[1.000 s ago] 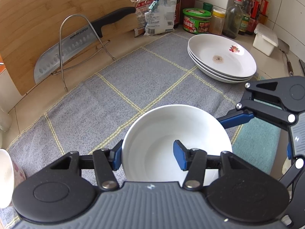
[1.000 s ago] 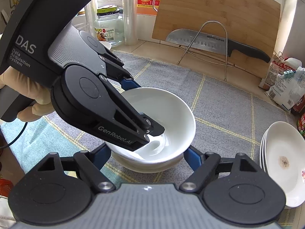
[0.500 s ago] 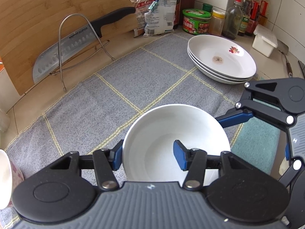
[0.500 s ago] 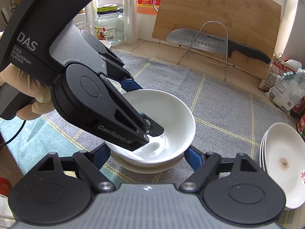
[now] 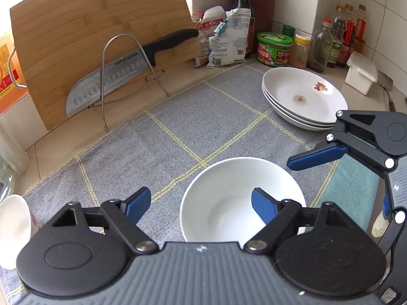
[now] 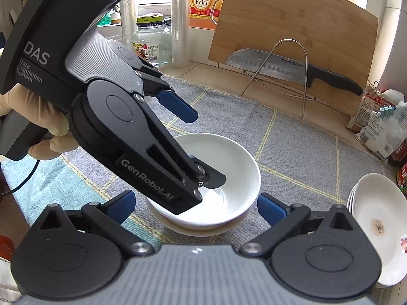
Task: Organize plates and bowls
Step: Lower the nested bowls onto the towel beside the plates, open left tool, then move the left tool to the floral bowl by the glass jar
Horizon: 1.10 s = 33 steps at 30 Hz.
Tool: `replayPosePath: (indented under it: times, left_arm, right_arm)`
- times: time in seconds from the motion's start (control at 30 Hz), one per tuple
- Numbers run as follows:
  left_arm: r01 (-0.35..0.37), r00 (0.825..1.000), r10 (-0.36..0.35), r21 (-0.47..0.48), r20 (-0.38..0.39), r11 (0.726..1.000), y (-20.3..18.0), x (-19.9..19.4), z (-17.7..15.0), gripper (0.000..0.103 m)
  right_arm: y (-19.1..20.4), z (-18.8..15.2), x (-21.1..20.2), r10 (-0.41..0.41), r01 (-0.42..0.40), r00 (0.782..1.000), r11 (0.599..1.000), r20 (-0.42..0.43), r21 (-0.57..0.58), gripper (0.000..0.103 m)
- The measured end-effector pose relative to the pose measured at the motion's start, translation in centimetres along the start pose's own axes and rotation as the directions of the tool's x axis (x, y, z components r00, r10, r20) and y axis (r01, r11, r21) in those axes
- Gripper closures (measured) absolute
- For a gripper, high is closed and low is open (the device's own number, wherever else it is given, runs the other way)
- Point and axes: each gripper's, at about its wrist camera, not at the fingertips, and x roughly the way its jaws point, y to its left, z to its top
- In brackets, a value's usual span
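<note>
Your left tongs [image 5: 201, 203] have just been opening and now stand wide, one finger inside the white bowl [image 5: 241, 198] and the other outside its rim, neither pad pressing on it. The bowl sits on the grey cloth [image 5: 178, 127] directly under those tongs, and from the right-wrist view it appears to rest in a second bowl beneath, so the release looks complete. Your right tongs [image 6: 195, 203] are also spread wide, a finger to either side of the bowl and gripping nothing.

To finish this step cleanly, draw the left tongs straight up and back so the inner finger clears the rim without catching it and tipping the stack. Keep the right tongs apart from the bowl until the left is out.

Count: two nested bowls at the tongs, as far as the right view shows; three shallow plates [image 5: 305, 96] stacked well beyond and to the right of the left tongs; one more white dish [image 5: 12, 226] at that view's left edge, cut off, its kind unclear. One knife [image 5: 122, 68] in a wire rack leans before one cutting board [image 5: 89, 25] at the table's far side.
</note>
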Motion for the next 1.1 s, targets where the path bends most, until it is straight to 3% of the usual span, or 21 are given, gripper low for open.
replayPosePath:
  times: [0.2, 0.37, 0.63, 0.77, 0.97, 1.1]
  left_arm:
    - [-0.091, 0.994, 0.098, -0.124, 0.049, 0.988, 1.1, -2.3, -1.4, 0.011]
    - [-0.153, 0.982, 0.175, -0.254, 0.069, 0.955, 1.7, -3.9, -3.2, 0.008]
    - [-0.266, 0.948, 0.316, -0.45, 0.037, 0.852, 2.2, -5.7, -5.9, 0.006]
    - [-0.324, 0.926, 0.378, -0.503, 0.006, 0.801, 2.6, -6.5, -7.0, 0.006]
    - [-0.364, 0.908, 0.419, -0.511, -0.008, 0.779, 4.8, -7.2, -8.6, 0.006]
    - [-0.338, 0.919, 0.394, -0.486, 0.013, 0.806, 7.5, -7.3, -9.8, 0.006]
  right_arm:
    - [-0.1, 0.1, -1.4, 0.047, -0.046, 0.997, 0.999, 0.053, -0.011, 0.0]
    - [0.0, 0.0, -1.2, 0.084, -0.082, 0.996, 0.996, 0.04, -0.035, 0.0]
    - [-0.6, 0.1, -1.3, 0.136, -0.132, 0.99, 0.987, 0.036, -0.092, 0.0]
    - [-0.7, 0.8, -1.1, 0.169, -0.162, 0.984, 0.978, 0.047, -0.128, 0.0]
    - [0.2, 2.1, -0.5, 0.181, -0.171, 0.981, 0.977, 0.066, -0.126, 0.0]
    - [1.7, 3.4, 0.5, 0.17, -0.163, 0.983, 0.982, 0.068, -0.098, 0.0]
